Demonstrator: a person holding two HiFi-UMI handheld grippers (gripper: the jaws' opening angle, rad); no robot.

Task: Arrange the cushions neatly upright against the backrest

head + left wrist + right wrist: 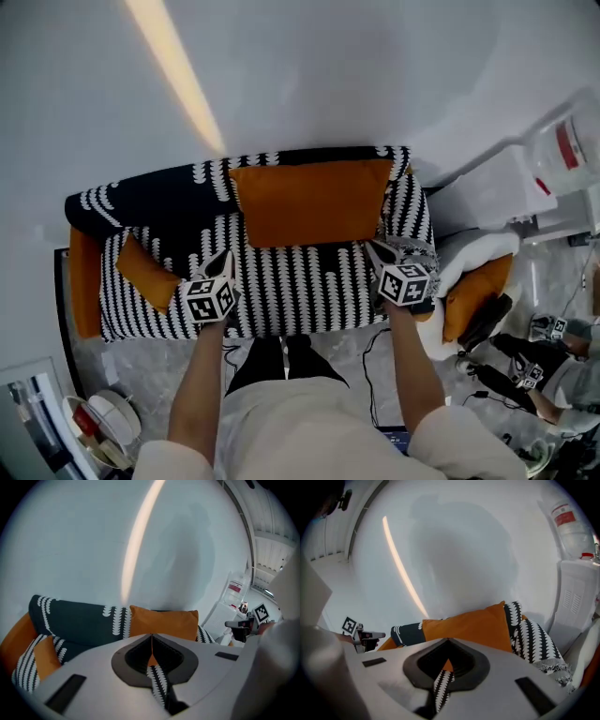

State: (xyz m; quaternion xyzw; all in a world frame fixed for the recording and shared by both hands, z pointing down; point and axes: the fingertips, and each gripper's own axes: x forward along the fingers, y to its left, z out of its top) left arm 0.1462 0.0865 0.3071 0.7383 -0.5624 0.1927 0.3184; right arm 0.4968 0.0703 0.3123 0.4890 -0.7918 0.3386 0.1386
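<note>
The large orange cushion stands upright against the backrest. To its left, the small orange cushion lies askew on the seat, its long axis slanting from the backrest toward the seat front. Your left gripper, jaws closed on nothing, is the nearer one. Your right gripper, likewise closed and empty, hangs below the large cushion's right corner.

My left claw is out in front of me, its two jaws closed tight together. My right claw is closed tight too. Both point forward and tip down a bit. My left arm and right arm stretch out side by side.
</note>
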